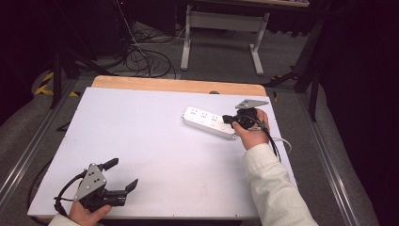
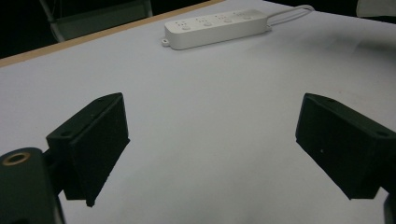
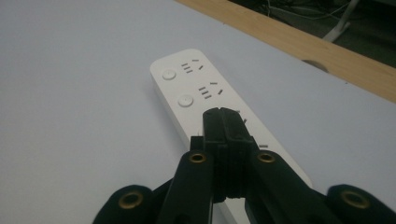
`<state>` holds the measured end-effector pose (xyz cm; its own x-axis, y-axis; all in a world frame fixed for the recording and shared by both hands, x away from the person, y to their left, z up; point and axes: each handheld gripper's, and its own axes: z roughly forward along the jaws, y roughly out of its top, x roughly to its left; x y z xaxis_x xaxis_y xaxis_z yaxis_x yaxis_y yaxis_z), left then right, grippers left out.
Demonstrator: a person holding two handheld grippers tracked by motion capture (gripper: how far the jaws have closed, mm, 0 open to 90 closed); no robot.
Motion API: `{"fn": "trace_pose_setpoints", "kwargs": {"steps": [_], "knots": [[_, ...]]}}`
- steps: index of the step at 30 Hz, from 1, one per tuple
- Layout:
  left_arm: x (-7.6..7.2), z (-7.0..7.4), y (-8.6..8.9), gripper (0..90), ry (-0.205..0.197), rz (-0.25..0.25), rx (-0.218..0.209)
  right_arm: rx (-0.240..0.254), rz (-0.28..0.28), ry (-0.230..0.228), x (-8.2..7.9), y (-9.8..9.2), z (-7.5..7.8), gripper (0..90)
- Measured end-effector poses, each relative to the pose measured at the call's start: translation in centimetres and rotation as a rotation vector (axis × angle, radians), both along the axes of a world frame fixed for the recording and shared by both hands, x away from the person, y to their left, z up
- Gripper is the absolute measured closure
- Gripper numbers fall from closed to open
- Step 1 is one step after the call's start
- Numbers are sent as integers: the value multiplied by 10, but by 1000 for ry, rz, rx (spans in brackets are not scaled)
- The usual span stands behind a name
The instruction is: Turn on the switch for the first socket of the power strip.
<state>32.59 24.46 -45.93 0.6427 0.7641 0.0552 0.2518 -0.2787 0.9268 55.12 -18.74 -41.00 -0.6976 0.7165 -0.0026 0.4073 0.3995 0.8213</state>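
White plastic power strip [image 1: 209, 122], a long flat bar with a row of sockets and round buttons on its top face, lies on the far right part of the white worktop [image 1: 155, 155], near the wooden back edge [image 1: 179, 85]. Its long axis runs slantwise, from the far-left end down toward the near-right end, where a pale cable [image 1: 283, 142] leaves it and curls off toward the worktop's right side.

Right hand-held gripper [image 1: 229, 119] is directly over that near-right stretch of the strip. In the right gripper view its two black jaws are pressed flat together with nothing between them, and their joined tip [image 3: 223, 116] points along the strip's length, just behind the second round button [image 3: 185, 100]; whether the tip touches the casing I cannot tell. So the strip extends straight ahead of this gripper, and any press on a button or socket would, I judge, call for only a short move forward along that axis.

Left hand-held gripper [image 1: 123, 175] rests at the near-left corner, well apart from the strip, its jaws spread wide and empty; from it the strip lies far ahead and to the right [image 2: 217, 28]. The right hand is plainly the nearer one.
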Motion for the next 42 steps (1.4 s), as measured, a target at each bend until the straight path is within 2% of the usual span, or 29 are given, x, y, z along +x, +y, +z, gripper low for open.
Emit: {"fn": "trace_pose_setpoints", "kwargs": {"steps": [1, 7, 8, 12, 15, 17, 20, 24, 28, 35, 39, 42], "knots": [[0, 0, 0, 100, 2, 2, -5, 21, -16, -23, -1, 0, 1, 714], [1, 0, -1, 100, 0, -2, 4, 71, -17, -40, -7, -5, 6, 502], [0, 0, -1, 100, 2, 1, -6, 76, -19, -43, -9, -7, 8, 474], [1, 0, -2, 100, -3, -2, 4, 61, -16, -69, -19, -11, 16, 418], [1, 0, -2, 100, -5, -3, 8, 81, 4, -95, -28, -12, 22, 317], [1, 0, -2, 100, 1, -1, -4, 70, 15, -110, -34, -14, 26, 304], [1, 0, -2, 100, -3, -3, 4, 111, 48, -122, -45, -15, 32, 254], [1, 0, -2, 100, -12, -3, 8, 145, 100, -132, -60, -16, 40, 236], [0, 0, -2, 100, -10, -3, 4, 152, 141, -146, -75, -18, 44, 216], [-1, 1, -2, 100, -11, -4, 4, 190, 189, -157, -100, -25, 38, 205], [-1, 1, -2, 100, -13, -6, 5, 214, 216, -133, -113, -29, 33, 204], [-2, 2, -3, 100, -9, -7, -1, 231, 236, -139, -122, -30, 29, 204]]}}
